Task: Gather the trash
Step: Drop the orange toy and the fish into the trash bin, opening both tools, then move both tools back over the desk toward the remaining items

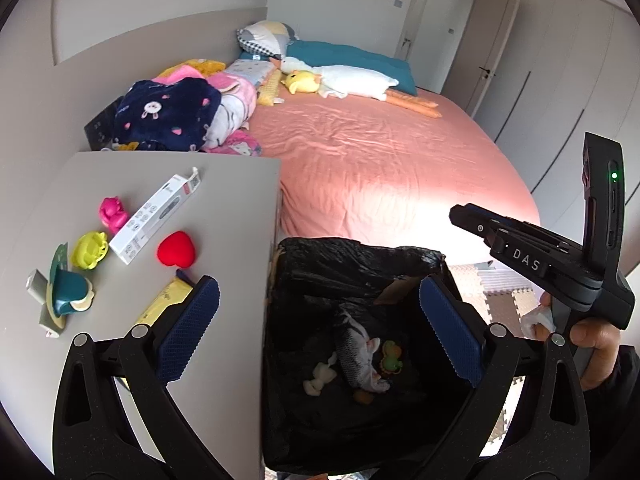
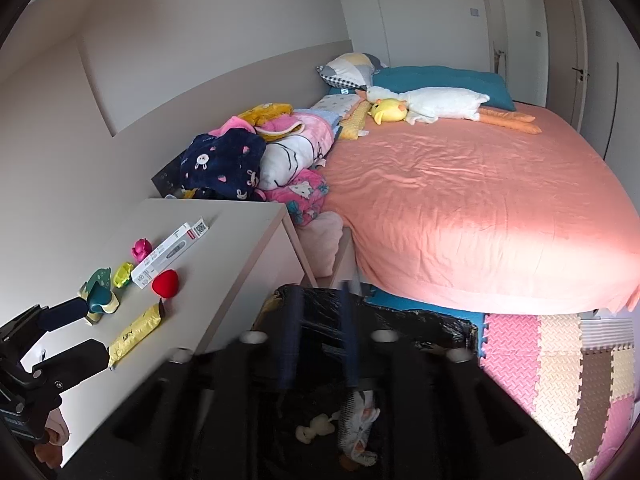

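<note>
Trash (image 2: 358, 420) is seen in the black-lined bin (image 1: 360, 264), below the right gripper (image 2: 320, 344), whose blurred jaws are parted, nothing between them.

A grey table (image 1: 224, 216) stands beside the bed (image 1: 380, 152), with a bin (image 1: 436, 264) on the floor at its corner. Taking the red heart (image 1: 176, 249) on the table as landmark: a white box (image 1: 154, 220) lies just behind it, slanting away; a pink toy (image 1: 113, 213) sits beyond the box; a yellow-green toy (image 1: 90, 249) lies to the heart's left, and a teal toy (image 1: 66, 286) further left. A yellow packet (image 1: 168, 298) lies in front of the heart. On the bed, well behind the heart, lie heaped blankets (image 1: 188, 116), pillows (image 1: 352, 60) and a white plush (image 1: 352, 80). Foam mats (image 2: 560, 368) cover the floor.
</note>
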